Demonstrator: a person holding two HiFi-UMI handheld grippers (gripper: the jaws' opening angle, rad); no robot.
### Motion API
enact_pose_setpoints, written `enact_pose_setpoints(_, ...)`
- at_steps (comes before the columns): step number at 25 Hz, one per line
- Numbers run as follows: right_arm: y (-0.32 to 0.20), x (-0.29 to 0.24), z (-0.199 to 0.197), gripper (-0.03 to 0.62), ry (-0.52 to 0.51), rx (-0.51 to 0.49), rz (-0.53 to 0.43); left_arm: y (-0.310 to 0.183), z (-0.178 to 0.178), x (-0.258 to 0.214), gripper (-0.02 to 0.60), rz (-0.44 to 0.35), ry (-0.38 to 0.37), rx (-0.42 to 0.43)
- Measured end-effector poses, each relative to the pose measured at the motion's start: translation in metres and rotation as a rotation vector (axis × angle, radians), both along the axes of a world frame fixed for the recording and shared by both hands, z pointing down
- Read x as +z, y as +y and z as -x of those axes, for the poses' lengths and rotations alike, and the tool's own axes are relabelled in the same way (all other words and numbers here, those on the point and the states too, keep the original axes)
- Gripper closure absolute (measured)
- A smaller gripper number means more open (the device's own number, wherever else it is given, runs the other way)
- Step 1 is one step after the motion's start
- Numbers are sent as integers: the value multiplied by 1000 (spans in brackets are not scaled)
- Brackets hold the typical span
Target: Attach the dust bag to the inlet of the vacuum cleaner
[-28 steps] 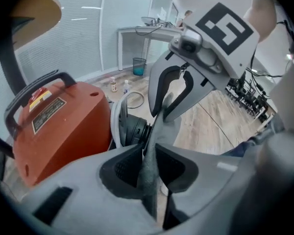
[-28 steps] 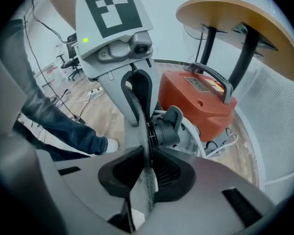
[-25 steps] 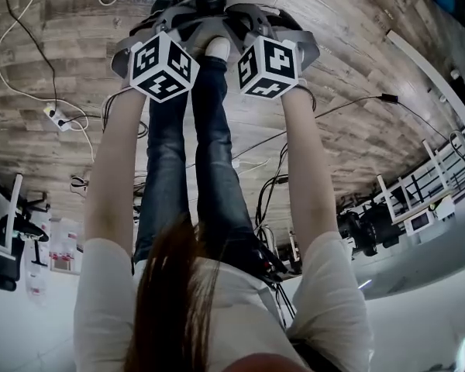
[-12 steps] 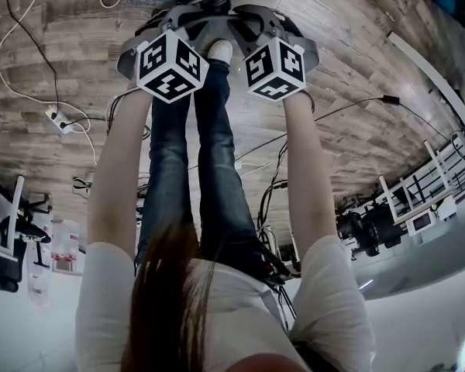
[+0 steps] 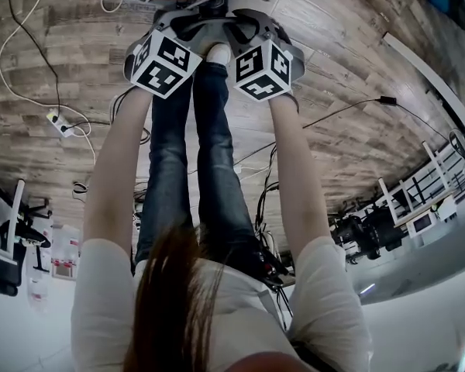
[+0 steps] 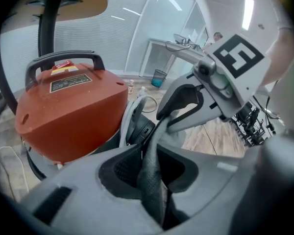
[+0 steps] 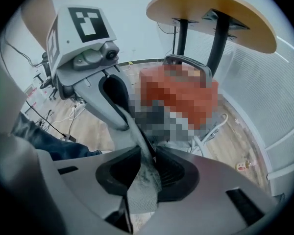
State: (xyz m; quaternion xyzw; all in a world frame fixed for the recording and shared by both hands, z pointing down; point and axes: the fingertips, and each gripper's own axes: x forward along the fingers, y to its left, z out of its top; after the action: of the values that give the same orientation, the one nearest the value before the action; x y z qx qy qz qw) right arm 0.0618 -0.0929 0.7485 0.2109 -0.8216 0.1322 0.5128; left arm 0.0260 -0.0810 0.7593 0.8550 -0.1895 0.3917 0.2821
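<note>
- The left hand-held gripper point(image 6: 148, 153) is seen with its jaws easing apart, a grey fold of the dust bag point(image 6: 152, 180) pinched between them.
- The right hand-held gripper point(image 7: 146, 155) is likewise opening on another fold.
- Both hand-held grippers are rolled compared with a second ago.
- The bag is held just beside the red vacuum cleaner point(image 6: 71, 111).

The vacuum cleaner point(image 6: 71, 111) closes the way straight ahead. The round table point(image 7: 210, 9) stands over it, with its dark posts point(image 7: 216, 43) behind. The left gripper point(image 6: 148, 173) and right gripper point(image 7: 146, 160) are close side by side, their jaws opening with the dust bag point(image 7: 143, 192) cloth between them, so there is no passage there. The person's legs point(image 5: 194, 169) fill the middle. The wooden floor point(image 5: 356, 68) is free on both outer sides, but a power strip point(image 5: 60, 120) lies on the left and a cable plug point(image 5: 387, 99) on the right.
</note>
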Motion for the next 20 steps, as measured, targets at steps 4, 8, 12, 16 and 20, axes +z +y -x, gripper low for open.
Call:
enact_pose_setpoints(4, -1, 1, -1, 492, -21, 41, -20, -5, 3, 2, 480, 1, 1, -28)
enact_pose_setpoints(8, -1, 0, -7, 459, -40, 94, 2, -6, 4, 0, 419, 60, -4, -80)
enact_pose_setpoints(12, 2, -1, -11, 375, -47, 147, 29, 6, 2, -6, 397, 79, 13, -85)
enact_pose_setpoints(16, 6, -6, -9, 352, -78, 164, 34, 10, 2, -12, 385, 83, 28, -124)
enact_pose_setpoints(20, 8, -13, -10, 350, -89, 162, 19, 6, 5, -20, 380, 34, 18, -134)
